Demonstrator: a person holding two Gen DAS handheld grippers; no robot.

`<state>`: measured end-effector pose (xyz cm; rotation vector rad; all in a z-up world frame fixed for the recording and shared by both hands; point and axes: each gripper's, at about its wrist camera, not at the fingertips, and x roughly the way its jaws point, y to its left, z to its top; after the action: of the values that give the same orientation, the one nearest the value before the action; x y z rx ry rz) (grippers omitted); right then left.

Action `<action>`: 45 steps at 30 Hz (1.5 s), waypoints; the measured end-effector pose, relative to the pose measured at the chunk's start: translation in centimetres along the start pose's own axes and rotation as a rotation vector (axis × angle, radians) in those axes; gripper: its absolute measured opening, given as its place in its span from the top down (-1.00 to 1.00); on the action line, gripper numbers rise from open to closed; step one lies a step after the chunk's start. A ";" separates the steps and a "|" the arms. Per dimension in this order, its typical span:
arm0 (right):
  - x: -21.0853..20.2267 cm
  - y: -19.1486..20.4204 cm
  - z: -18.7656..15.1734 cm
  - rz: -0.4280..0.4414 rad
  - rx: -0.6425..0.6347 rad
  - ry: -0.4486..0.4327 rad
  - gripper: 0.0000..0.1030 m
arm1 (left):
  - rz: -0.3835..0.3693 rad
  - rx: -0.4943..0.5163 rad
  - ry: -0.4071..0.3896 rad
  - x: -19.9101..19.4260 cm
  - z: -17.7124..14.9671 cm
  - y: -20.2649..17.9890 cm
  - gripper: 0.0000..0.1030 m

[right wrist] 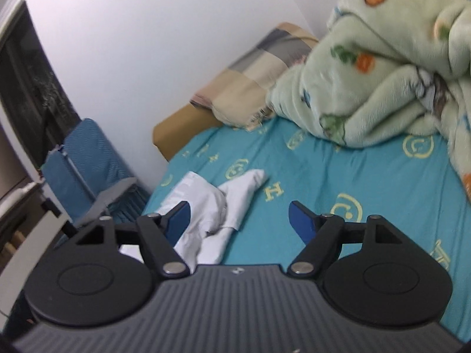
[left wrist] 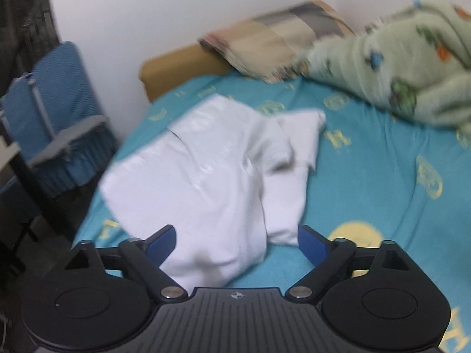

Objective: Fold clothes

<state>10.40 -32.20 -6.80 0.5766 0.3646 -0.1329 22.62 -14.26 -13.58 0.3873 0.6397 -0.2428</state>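
A white garment (left wrist: 212, 173) lies crumpled on the turquoise bed sheet (left wrist: 368, 182), one sleeve pointing toward the far right. My left gripper (left wrist: 237, 242) hovers open just over its near edge, with cloth showing between the blue pads (left wrist: 163, 244) but not pinched. In the right wrist view the same white garment (right wrist: 212, 206) lies ahead and to the left. My right gripper (right wrist: 238, 220) is open above the sheet (right wrist: 338, 176), its left pad (right wrist: 178, 220) in front of the cloth, nothing held.
A pale green fleece blanket (right wrist: 382, 67) is heaped at the far right of the bed. A striped pillow (left wrist: 279, 41) leans against the wooden headboard (left wrist: 179, 64) and white wall. A blue folding chair (left wrist: 61, 111) stands left of the bed.
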 end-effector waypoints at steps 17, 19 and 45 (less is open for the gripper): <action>1.9 4.8 -3.3 0.100 -0.284 -0.032 -0.50 | -0.082 -0.261 -0.160 -10.7 -0.6 10.8 0.85; 0.7 5.6 -3.8 0.126 -0.322 -0.033 -0.50 | -0.100 -0.280 -0.187 -14.1 -1.3 11.6 0.85; -1.5 11.2 -8.1 0.181 -0.383 0.023 -0.50 | -0.267 -0.472 -0.235 -22.7 -5.8 13.8 0.84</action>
<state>9.10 -18.30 -6.86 0.2308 0.3479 0.1172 6.58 2.91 0.05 -0.1812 0.4958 -0.3744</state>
